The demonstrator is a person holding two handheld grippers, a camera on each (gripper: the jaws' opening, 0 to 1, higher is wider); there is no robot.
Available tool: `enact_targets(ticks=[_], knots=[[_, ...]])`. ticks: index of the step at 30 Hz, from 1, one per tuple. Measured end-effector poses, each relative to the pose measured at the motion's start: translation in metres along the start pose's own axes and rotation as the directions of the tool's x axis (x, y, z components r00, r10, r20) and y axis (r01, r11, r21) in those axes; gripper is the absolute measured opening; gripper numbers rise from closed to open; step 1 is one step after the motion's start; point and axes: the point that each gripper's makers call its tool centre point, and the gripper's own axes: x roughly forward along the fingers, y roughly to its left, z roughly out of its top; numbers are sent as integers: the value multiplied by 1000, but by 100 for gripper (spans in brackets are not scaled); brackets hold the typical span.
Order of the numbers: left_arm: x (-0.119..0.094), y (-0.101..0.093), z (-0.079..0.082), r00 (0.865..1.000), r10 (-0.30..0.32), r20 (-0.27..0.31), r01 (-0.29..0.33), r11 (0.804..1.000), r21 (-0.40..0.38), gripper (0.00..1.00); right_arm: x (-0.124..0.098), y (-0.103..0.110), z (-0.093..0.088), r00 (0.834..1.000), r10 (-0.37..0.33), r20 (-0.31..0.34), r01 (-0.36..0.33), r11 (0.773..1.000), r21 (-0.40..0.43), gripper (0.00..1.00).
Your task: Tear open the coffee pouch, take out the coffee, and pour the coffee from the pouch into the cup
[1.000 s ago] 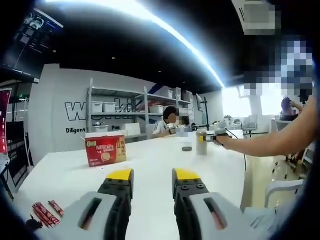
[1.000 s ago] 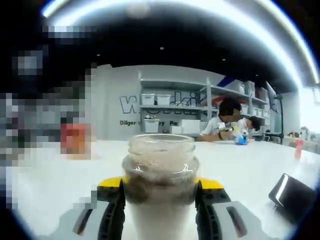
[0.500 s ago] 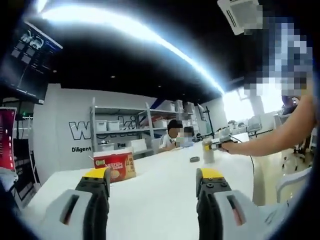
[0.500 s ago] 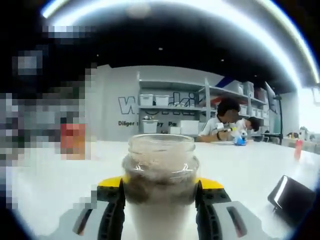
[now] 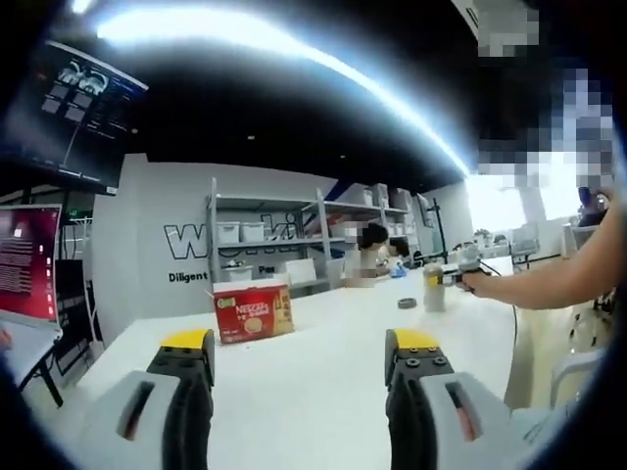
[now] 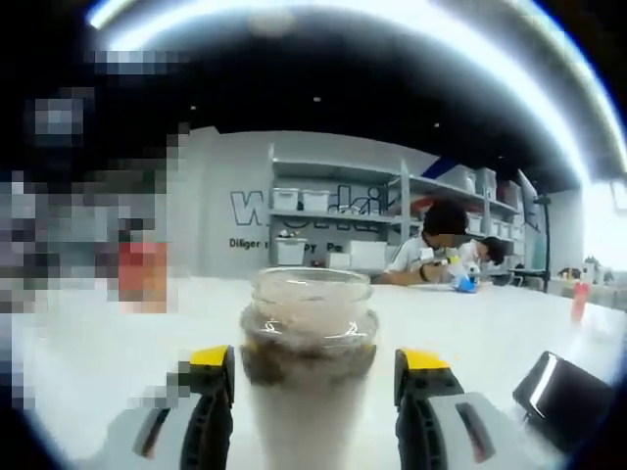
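A clear glass cup point(image 6: 309, 352) with brown coffee powder clinging inside stands on the white table point(image 6: 88, 362). My right gripper point(image 6: 315, 360) is open, its yellow-tipped jaws on either side of the cup with a small gap each side. In the left gripper view the same cup point(image 5: 433, 288) stands far off at the right, with the right gripper point(image 5: 449, 278) at it on a person's outstretched arm. My left gripper point(image 5: 299, 343) is open wide and holds nothing, low over the table. A red Nescafe box point(image 5: 253, 313) stands beyond its left jaw.
A small dark lid point(image 5: 406, 304) lies beside the cup. A black flat object point(image 6: 573, 392) rests on the table at the right. People sit at the table's far end point(image 6: 441, 250), before shelves with white bins point(image 6: 323, 201). A monitor point(image 5: 24, 269) stands at the left.
My right gripper has opened and let go of the cup, which stays standing. My left gripper opened wide earlier and stays so; its view has lifted and swung a little.
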Motion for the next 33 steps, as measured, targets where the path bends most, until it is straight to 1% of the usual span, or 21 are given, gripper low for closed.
enact_targets(ticks=[2, 6, 7, 9, 10, 11, 12, 14, 16, 17, 19, 21, 22, 23, 25, 26, 27, 29, 30, 33], knots=[[-5, 4, -3, 1000, 14, 0, -14, 1000, -2, 73, -9, 3, 5, 1000, -4, 17, 4, 1000, -3, 72], [-16, 14, -5, 999, 52, 15, -52, 998, -23, 73, -47, 21, 11, 998, -21, 54, 24, 999, -42, 78], [-18, 14, -4, 998, 56, 20, -55, 998, -31, 73, -58, 26, 14, 996, -28, 86, 33, 998, -47, 79], [-20, 15, -4, 998, 59, 34, -57, 997, -46, 74, -81, 38, 14, 994, -31, 105, 35, 999, -41, 81], [-21, 14, -4, 998, 60, 37, -58, 997, -46, 74, -84, 39, 15, 993, -32, 114, 36, 999, -36, 82], [-22, 13, -3, 997, 62, 39, -60, 997, -42, 74, -96, 47, 18, 991, -27, 134, 30, 999, -23, 83], [-23, 13, -3, 997, 64, 37, -63, 997, -38, 74, -99, 49, 19, 990, -25, 136, 28, 999, -22, 84], [-27, 15, -2, 997, 74, 32, -73, 997, -29, 75, -123, 70, 28, 985, -8, 173, 11, 1000, -18, 85], [-32, 16, -1, 996, 86, 34, -85, 996, -25, 74, -141, 85, 38, 979, -1, 204, 2, 1000, -2, 86], [-35, 17, 0, 995, 94, 39, -93, 995, -22, 74, -150, 97, 44, 973, 20, 229, -24, 1000, 12, 86], [-39, 19, 1, 993, 108, 42, -108, 994, -16, 74, -167, 118, 53, 967, 49, 250, -58, 998, 30, 87], [-43, 20, 2, 992, 122, 46, -121, 993, -14, 74, -181, 139, 60, 962, 84, 260, -92, 996, 16, 86], [-45, 20, 2, 991, 127, 51, -126, 992, -13, 74, -188, 149, 63, 960, 92, 265, -98, 995, 13, 86], [-47, 21, 3, 989, 132, 58, -131, 991, -21, 74, -196, 163, 68, 956, 111, 273, -116, 993, 2, 86], [-49, 21, 3, 989, 135, 66, -134, 991, -30, 74, -206, 177, 72, 951, 122, 283, -125, 992, -6, 87], [-49, 21, 3, 988, 138, 68, -136, 990, -32, 74, -214, 191, 76, 947, 133, 294, -135, 991, -14, 88], [-50, 21, 3, 988, 139, 69, -137, 990, -33, 74, -215, 194, 77, 946, 137, 295, -138, 990, -15, 88], [-50, 20, 3, 988, 138, 72, -136, 990, -35, 74, -227, 218, 79, 939, 168, 300, -166, 986, -32, 88], [-50, 19, 3, 988, 137, 73, -135, 990, -37, 74, -230, 224, 79, 938, 178, 299, -175, 984, -34, 88], [-53, 16, 6, 988, 135, 78, -133, 991, -34, 74, -245, 254, 78, 931, 216, 295, -213, 976, -45, 87]])
